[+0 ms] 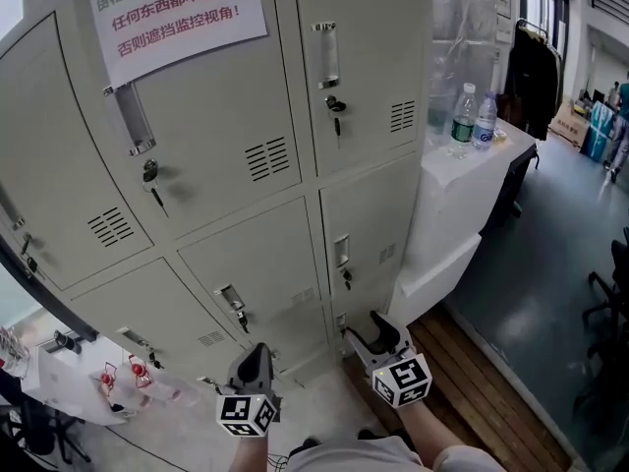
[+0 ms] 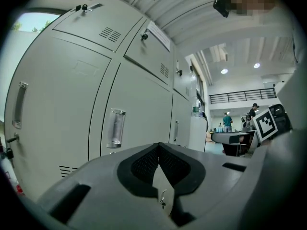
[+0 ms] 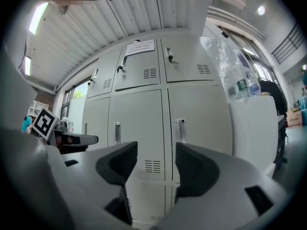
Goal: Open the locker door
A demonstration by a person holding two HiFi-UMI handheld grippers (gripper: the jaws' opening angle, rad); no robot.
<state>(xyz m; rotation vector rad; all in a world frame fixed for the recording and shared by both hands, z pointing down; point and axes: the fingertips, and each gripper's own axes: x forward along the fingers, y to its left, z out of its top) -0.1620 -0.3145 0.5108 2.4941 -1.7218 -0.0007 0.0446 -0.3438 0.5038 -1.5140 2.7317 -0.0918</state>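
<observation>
- Two hand-held grippers sit low in front of the locker bank (image 1: 236,116), clear of it.
- Locker doors (image 1: 369,229): grey-beige metal, all shut. Each has a recessed handle (image 1: 326,55), a louvred vent (image 1: 267,158) and a lock, and several have a key (image 1: 336,116) hanging.
- A paper notice (image 1: 177,13) with red print is stuck on an upper door.
- Left gripper (image 2: 159,150): jaws closed together, nothing held.
- Right gripper (image 3: 156,147): jaws spread wide, empty.
- Locker contents: not visible.
- A white table (image 1: 462,170) beside the bank carries two bottles (image 1: 463,116).

Paper notice (image 1: 177,8) on locker door (image 1: 221,101) reads "任何东西都不能放!" (red print).
</observation>
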